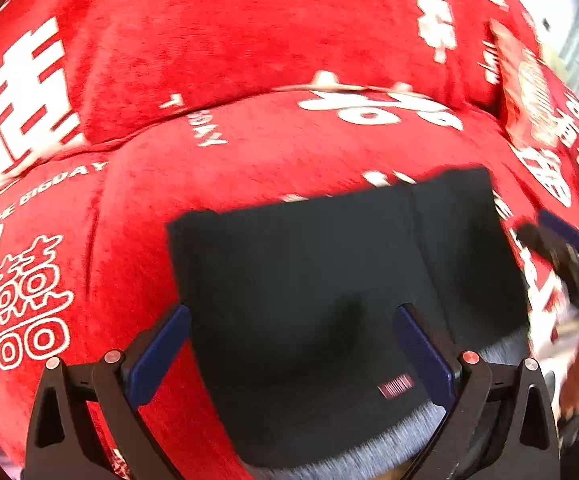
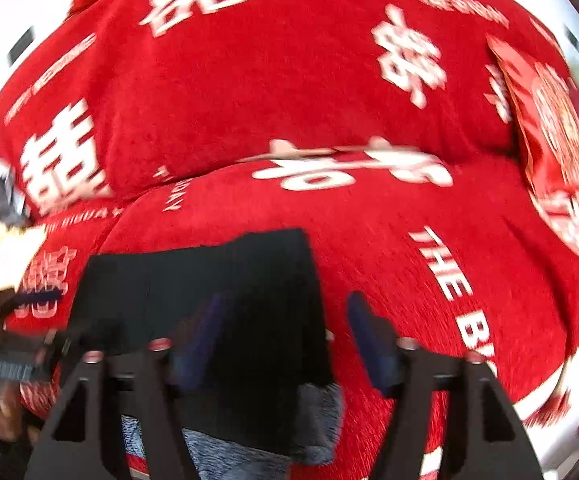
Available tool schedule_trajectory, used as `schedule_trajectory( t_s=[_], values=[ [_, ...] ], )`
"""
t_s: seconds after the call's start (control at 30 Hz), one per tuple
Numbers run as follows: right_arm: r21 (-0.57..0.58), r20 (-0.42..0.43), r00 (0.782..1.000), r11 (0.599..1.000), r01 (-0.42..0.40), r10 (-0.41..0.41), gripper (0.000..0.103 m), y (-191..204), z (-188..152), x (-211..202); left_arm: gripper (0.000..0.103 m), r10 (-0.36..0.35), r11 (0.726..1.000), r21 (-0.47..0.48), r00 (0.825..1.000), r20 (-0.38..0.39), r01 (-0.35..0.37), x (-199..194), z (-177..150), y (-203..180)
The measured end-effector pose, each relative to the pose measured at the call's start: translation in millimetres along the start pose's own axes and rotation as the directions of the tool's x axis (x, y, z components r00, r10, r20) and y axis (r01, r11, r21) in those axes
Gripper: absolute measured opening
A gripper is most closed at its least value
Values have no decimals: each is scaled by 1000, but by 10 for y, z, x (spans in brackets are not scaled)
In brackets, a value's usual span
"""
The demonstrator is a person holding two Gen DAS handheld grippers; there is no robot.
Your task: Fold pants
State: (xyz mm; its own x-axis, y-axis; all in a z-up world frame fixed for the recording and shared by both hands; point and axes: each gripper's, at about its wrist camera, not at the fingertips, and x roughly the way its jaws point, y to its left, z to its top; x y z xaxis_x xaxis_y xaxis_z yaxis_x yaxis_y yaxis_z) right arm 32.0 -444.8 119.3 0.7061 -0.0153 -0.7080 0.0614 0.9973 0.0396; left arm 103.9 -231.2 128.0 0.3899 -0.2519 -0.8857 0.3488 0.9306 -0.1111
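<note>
On the red cover (image 1: 249,40) with white lettering, near the camera, lie the black pants (image 1: 329,280) — one pair, already doubled into a squarish stack with grey lining showing at the near edge. Folding looks nearly done, perhaps one fold or a final smoothing left. The left gripper (image 1: 291,312) hovers over the stack's near-left part, fingers spread apart with nothing between them; the right gripper (image 2: 285,312) straddles the stack's right edge, also spread and empty. I'd judge the next move calls for both grippers closing on the near corners and carrying that edge to the far one. Count — one pair of pants, two grippers, one red packet (image 1: 529,88) far right.
</note>
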Motion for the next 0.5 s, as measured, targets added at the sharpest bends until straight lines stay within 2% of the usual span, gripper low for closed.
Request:
schedule_trajectory(
  t_s=[0.1, 0.2, 0.3, 0.33, 0.37, 0.43, 0.5],
  values=[
    [-121, 2, 1000, 993, 3, -2, 72, 307, 59, 156, 102, 62, 997, -50, 998, -14, -63, 159, 104, 110],
    [-153, -40, 999, 988, -38, 32, 72, 400, 142, 442, 102, 109, 986, -122, 993, -51, -114, 309, 152, 248],
    [-138, -112, 994, 990, -22, 7, 71, 313, 194, 827, 102, 84, 979, -177, 989, -118, -104, 504, 151, 330],
    [-114, -164, 986, 993, -18, -1, 71, 237, 207, 986, 102, 83, 980, -171, 988, -127, -105, 553, 157, 313],
    [-86, -181, 983, 996, -27, 12, 71, 171, 217, 1059, 102, 86, 982, -159, 988, -126, -106, 575, 162, 277],
    [-63, -178, 983, 997, -53, 40, 72, 92, 237, 1102, 102, 100, 986, -120, 988, -116, -114, 608, 190, 178],
    [-80, -185, 982, 996, -46, 31, 72, 96, 236, 1121, 102, 122, 986, -95, 986, -117, -134, 626, 212, 115]
  ],
)
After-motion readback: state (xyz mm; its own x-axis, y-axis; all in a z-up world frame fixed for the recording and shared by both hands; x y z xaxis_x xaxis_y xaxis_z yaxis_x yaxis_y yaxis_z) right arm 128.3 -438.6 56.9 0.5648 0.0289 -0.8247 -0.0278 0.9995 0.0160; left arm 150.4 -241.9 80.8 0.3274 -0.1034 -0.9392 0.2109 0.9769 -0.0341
